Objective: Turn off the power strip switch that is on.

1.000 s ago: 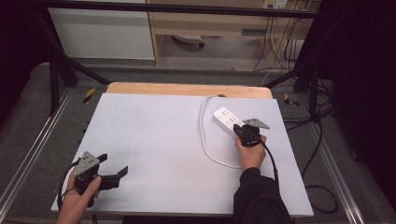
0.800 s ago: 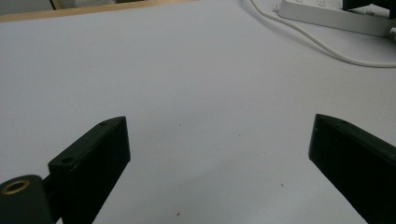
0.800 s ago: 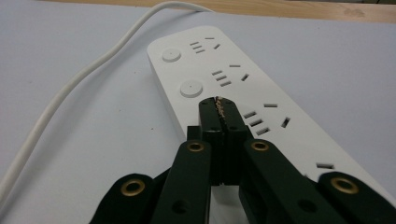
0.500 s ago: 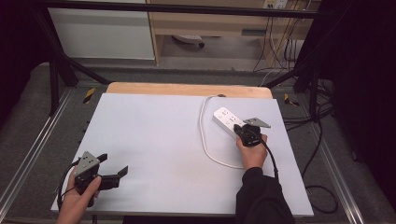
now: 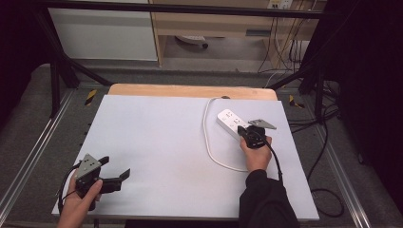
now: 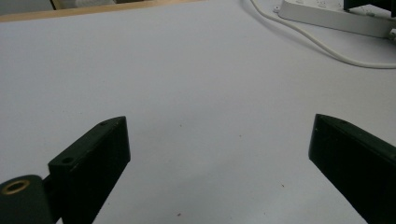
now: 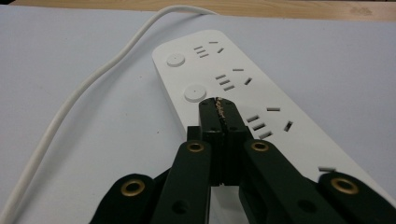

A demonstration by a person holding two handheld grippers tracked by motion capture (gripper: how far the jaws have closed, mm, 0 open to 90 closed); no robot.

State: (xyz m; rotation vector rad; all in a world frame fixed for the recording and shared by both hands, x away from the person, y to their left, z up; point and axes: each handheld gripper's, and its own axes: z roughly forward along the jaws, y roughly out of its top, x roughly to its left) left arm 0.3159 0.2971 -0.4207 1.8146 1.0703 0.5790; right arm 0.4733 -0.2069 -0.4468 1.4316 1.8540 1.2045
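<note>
No change across the last second: both hands hold still, so we judge a button press is underway. Near edge: left gripper (image 5: 111, 178) idle, jaws apart. Farther right: right gripper (image 7: 219, 109), jaws together, tips on the power strip (image 5: 234, 124) beside a round button (image 7: 195, 92). Strip's long axis runs diagonally, cable (image 5: 207, 137) leaving its far end

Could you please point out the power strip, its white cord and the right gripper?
power strip (image 7: 243, 88), right gripper view, top face.
white cord (image 5: 207, 137), high view, curved middle.
right gripper (image 7: 219, 109), right gripper view, closed tips.
</note>
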